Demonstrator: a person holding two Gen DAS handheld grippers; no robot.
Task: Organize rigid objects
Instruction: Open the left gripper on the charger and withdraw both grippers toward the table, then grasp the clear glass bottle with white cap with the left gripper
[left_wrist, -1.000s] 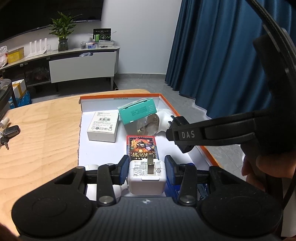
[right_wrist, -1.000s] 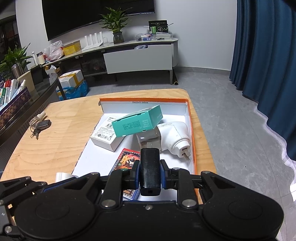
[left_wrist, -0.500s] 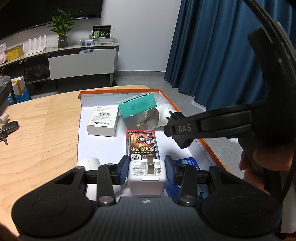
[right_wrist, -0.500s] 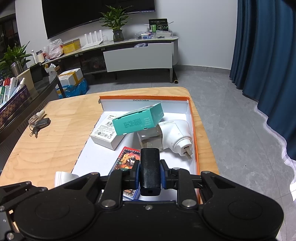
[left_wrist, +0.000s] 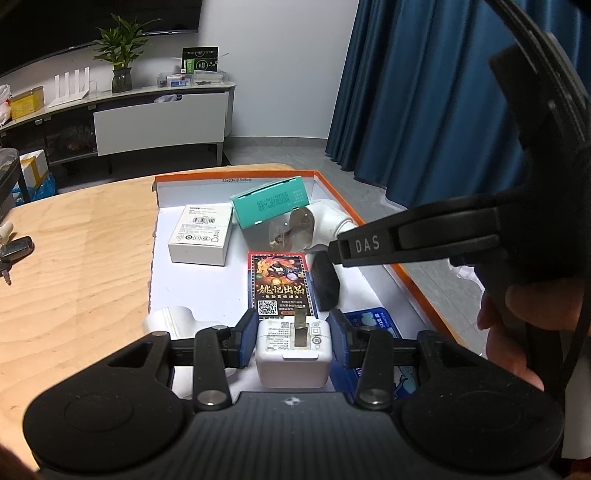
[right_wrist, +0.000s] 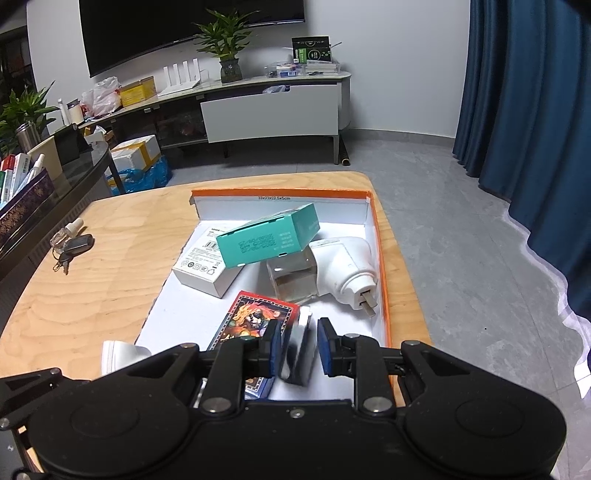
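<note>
Wood table (left_wrist: 74, 258) fills the front of the room, and a flat box with an orange rim (right_wrist: 236, 210) sits on it. At the near end of that box, a small white charger (left_wrist: 291, 363) is held up by the left gripper (left_wrist: 293, 338). Both blue pads press on its sides, so it is held tight. Its metal prongs point away from the camera.

Only the left view shows that grip. It also shows one finger of the right gripper reaching in from the right, with a hand (left_wrist: 517, 325) behind it. Under that finger a small black thing (left_wrist: 325, 286) is low in the box, right beside a pack of cards (left_wrist: 282, 284). A blue pack (left_wrist: 373, 321) lies near the right pad, and a white tube piece (left_wrist: 168, 319) sticks out by the left pad.

The right view looks down the right gripper (right_wrist: 300, 343). Its pads stand a little apart. The black thing is between them, blurry and leaning, with a gap next to the right pad. The pads do not squeeze it.

Farther back in the box, a green box (right_wrist: 267, 238) leans on a white box (left_wrist: 201, 234) and a clear block (right_wrist: 291, 277). A big white plug (right_wrist: 347, 266) lies by the right wall. Keys (right_wrist: 74, 245) rest on the table, well apart from the box. A blue curtain (left_wrist: 424, 110) hangs on the right.
</note>
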